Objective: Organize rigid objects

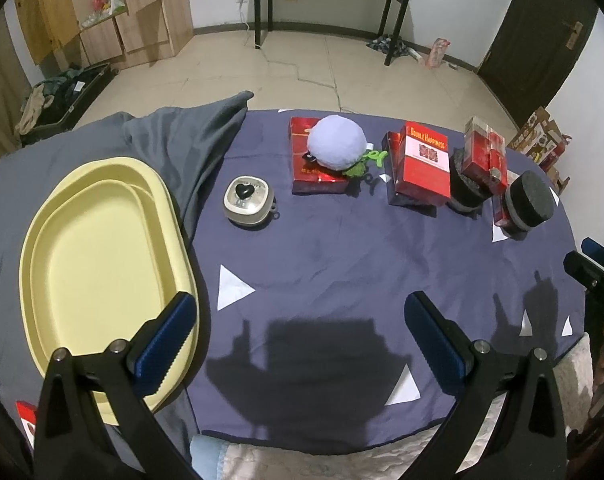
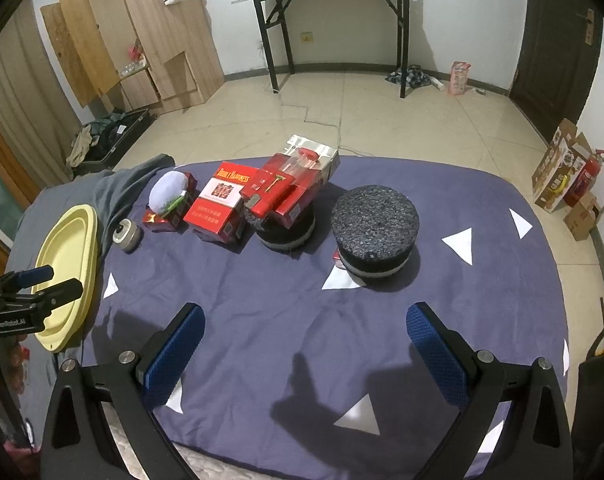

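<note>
In the left wrist view the left gripper [image 1: 298, 344] reaches in from the bottom of the frame, level and pointed forward, its jaws spread wide with nothing between them; one blue pad [image 1: 164, 350] overlaps the near rim of the yellow oval tray [image 1: 98, 256] at the left of the frame, the other hangs over bare cloth. The tray is empty and lies on a grey blanket [image 1: 190, 140] beside the navy cloth [image 1: 322, 256] with white triangles that covers the worktop. Across the upper middle of that frame the rigid things stand in a row: a small round tin [image 1: 249, 201] with a black heart on its lid, a flat red box [image 1: 314, 172] with a pale blue plush ball [image 1: 336, 142] resting on it, an upright red Double Happiness carton [image 1: 424, 164], a cluster of red packs [image 1: 484, 156] stacked on a dark foam puck [image 1: 466, 190], and a second foam puck [image 1: 528, 200] at the right end. In the right wrist view the right gripper [image 2: 304, 350] likewise comes in from the bottom edge, held above the cloth, jaws wide apart and empty, with the second foam puck ahead of it at centre frame. The left gripper shows at the left edge of that view, over the tray.
</note>
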### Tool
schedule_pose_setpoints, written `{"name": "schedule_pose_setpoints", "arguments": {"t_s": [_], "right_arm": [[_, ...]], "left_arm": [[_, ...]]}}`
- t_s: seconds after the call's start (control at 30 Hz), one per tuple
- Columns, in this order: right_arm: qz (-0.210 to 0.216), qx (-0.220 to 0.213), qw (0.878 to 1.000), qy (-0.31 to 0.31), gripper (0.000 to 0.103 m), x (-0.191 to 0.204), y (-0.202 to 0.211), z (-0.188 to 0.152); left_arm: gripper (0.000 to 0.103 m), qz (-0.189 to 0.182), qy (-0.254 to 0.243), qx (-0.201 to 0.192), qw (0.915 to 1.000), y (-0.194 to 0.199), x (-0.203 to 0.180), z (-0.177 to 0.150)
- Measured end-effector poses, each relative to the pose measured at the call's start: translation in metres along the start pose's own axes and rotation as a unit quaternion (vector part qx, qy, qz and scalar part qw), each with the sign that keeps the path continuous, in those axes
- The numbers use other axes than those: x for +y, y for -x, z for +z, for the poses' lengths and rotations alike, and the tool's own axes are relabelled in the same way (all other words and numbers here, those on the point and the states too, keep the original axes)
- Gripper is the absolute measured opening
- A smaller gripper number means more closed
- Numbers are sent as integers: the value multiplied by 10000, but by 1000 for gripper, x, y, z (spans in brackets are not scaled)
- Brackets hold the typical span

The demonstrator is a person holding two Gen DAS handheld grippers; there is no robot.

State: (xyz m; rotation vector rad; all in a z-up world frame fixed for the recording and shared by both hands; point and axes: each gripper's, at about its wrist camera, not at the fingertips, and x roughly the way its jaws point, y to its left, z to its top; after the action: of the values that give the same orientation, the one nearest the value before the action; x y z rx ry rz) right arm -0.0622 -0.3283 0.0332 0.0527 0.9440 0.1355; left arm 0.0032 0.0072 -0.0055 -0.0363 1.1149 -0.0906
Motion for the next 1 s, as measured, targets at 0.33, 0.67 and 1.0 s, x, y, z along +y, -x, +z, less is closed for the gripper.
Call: {"name": "schedule_pose_setpoints", "arguments": {"t_s": [0.33,0.67,1.0], "right_arm": [[-23,34,10000,-4,103,0,-2,0],[20,105,9995,-307,103,-19,-3,-8],[-174,-812,9963,-213,103,-33,13,-10]], "left_arm": [[103,-2,83,53,10000,-2,2,0],[103,123,416,85,9990,4,81,14],[103,238,-116,322,9991,-39,76,33]]}}
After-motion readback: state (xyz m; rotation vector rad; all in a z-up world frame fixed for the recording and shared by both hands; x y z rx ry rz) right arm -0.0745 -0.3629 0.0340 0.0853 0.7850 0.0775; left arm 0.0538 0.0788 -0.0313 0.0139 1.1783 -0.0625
